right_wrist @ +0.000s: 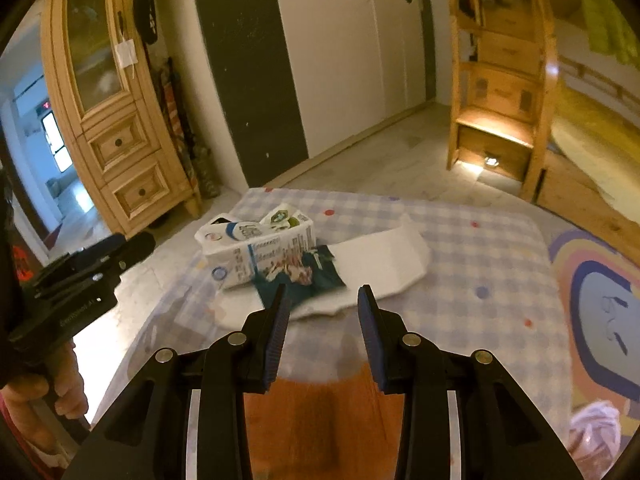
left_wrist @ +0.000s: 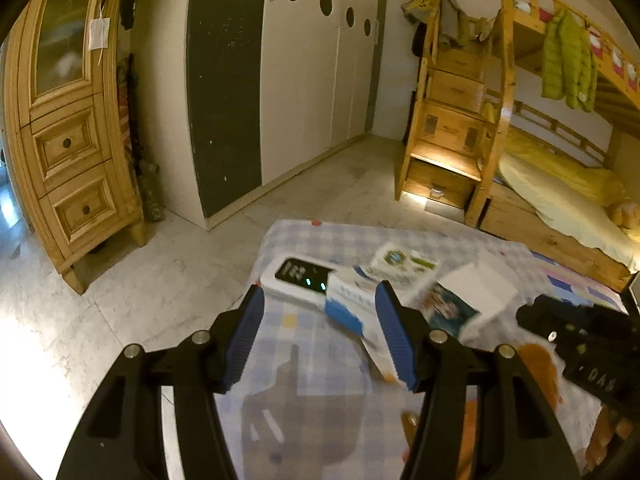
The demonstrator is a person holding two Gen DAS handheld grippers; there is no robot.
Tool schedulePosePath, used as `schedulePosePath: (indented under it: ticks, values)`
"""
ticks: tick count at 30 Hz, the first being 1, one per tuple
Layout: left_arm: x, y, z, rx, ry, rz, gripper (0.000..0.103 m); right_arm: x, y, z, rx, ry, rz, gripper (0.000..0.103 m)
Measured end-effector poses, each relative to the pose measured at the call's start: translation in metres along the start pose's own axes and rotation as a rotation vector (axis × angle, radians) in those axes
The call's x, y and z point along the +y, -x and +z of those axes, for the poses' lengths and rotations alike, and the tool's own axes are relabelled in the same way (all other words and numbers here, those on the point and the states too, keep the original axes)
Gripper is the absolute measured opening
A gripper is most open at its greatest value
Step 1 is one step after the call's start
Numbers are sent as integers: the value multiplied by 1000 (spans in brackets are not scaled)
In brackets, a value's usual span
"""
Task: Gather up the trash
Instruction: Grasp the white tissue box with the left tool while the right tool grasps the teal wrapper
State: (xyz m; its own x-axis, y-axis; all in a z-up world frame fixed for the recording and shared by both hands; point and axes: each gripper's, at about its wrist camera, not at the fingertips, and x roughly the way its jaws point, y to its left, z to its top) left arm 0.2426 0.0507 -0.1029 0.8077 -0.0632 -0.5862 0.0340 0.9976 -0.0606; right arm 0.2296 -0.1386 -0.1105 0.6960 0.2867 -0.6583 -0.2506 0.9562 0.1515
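Carton print [right_wrist: 256, 256] blurred — pink bundle [right_wrist: 596, 428] edge-cropped.

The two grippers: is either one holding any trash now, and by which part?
Nothing is held. The left gripper and right gripper both stand open above the checkered cloth, short of the milk carton.

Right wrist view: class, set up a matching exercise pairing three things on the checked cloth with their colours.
Things:
1. milk carton
2. crumpled wrapper
3. flat sheet of paper

Colours:
A. plain white
B. dark teal
C. white with blue print

Pairs: 1-C, 2-B, 3-A
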Motion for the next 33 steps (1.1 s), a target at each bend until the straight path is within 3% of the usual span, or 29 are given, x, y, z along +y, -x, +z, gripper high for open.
schedulePosePath:
  ticks: [5,8,18,26,33]
  values:
    - [-3,-18,12,-13,-7,17,56,0,-31,12,27,15,27,37]
    - [-2,-24,13,2,2,11,56,3,-48,18,53,44,37,45]
    - [3,-18,11,-3,5,31,56,-3,-81,15,157,32,80,46]
    - [5,-13,8,-5,-16,49,56,4,-62,2,153,101,70,12]
    - [-3,-4,-4,18,-34,-19,56,6,-10,-1,43,72,-11,11]
